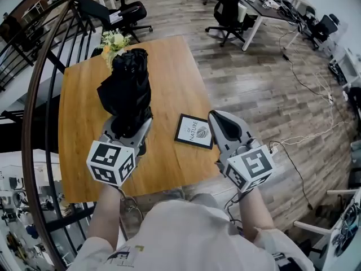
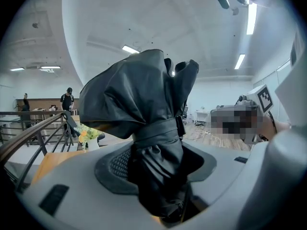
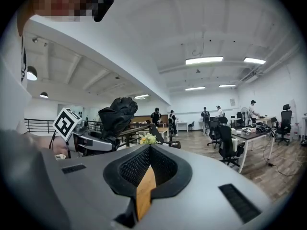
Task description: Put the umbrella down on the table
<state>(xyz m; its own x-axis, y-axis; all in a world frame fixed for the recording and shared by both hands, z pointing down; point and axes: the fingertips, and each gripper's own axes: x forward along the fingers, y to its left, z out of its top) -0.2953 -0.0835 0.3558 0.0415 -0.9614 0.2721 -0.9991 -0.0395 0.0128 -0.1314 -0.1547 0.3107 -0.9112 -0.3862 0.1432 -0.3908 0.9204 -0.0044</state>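
Left tongs point(image 1: 130, 127) pinching folded black umbrella point(image 1: 127, 89), held upright over table point(image 1: 169, 66). Right tongs point(image 1: 221, 123) pressed together, empty. Risk: top-heavy bundle topples on release and hits framed print point(image 1: 194, 131) at 3 o'clock or flower vase point(image 1: 113, 41) at 12.

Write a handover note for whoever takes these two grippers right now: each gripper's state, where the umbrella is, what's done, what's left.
Left gripper: shut on the folded black umbrella, held upright over the near left part of the table.
Right gripper: shut, empty, at the table's near right edge beside the framed picture.
Done: the umbrella is in the grip and over the table.
Left: lay it down on bare wood, probably between the flowers and the framed picture, then open the left jaws.
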